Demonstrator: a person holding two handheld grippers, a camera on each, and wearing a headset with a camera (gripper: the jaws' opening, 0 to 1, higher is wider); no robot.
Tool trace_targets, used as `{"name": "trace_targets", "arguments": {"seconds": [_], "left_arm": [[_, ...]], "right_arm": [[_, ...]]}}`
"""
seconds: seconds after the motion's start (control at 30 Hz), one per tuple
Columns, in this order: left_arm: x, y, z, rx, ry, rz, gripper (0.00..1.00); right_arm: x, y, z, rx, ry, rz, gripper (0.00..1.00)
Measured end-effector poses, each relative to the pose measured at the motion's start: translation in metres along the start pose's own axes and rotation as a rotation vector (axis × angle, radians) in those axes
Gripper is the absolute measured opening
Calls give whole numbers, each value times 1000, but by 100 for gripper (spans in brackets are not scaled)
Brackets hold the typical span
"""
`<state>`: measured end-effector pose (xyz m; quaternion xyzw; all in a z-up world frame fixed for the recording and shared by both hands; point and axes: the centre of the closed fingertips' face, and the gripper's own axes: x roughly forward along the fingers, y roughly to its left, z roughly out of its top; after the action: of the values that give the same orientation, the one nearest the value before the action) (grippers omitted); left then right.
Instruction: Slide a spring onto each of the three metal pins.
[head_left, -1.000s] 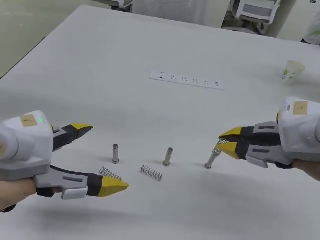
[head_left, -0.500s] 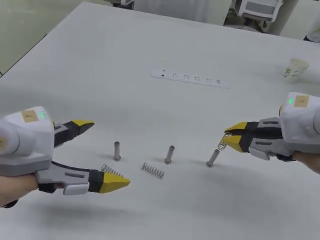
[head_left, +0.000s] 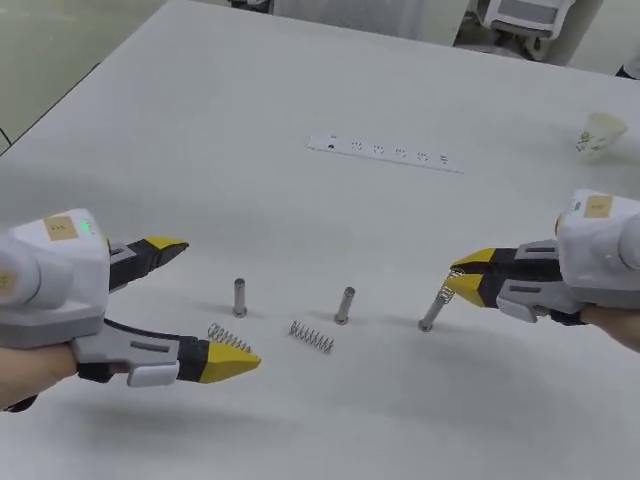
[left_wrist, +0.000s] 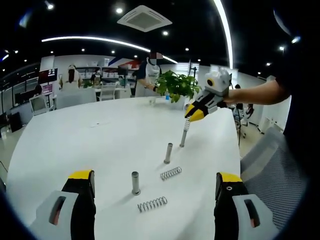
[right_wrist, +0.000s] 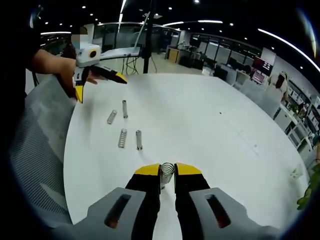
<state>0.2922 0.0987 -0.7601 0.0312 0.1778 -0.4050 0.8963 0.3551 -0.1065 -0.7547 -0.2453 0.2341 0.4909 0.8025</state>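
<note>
Spring sits pinched in right tool; left tool gapes wide, empty.

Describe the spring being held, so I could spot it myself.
On the white table, find the row of three pins and go to the rightmost pin. The right gripper reaches in there, and the spring sits pinched between its yellow fingers. The other two springs lie loose on the table.
</note>
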Motion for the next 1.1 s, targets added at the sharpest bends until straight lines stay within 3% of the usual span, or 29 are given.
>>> {"name": "trace_targets", "arguments": {"seconds": [0.6,1.1], "left_arm": [[1,-2,-4,-4,15,-5,98],[2,-3,-5,-4,19,-12,98]], "right_arm": [[25,2,-32,64,49,10,7],[28,9,-50,60,96,20,8]]}}
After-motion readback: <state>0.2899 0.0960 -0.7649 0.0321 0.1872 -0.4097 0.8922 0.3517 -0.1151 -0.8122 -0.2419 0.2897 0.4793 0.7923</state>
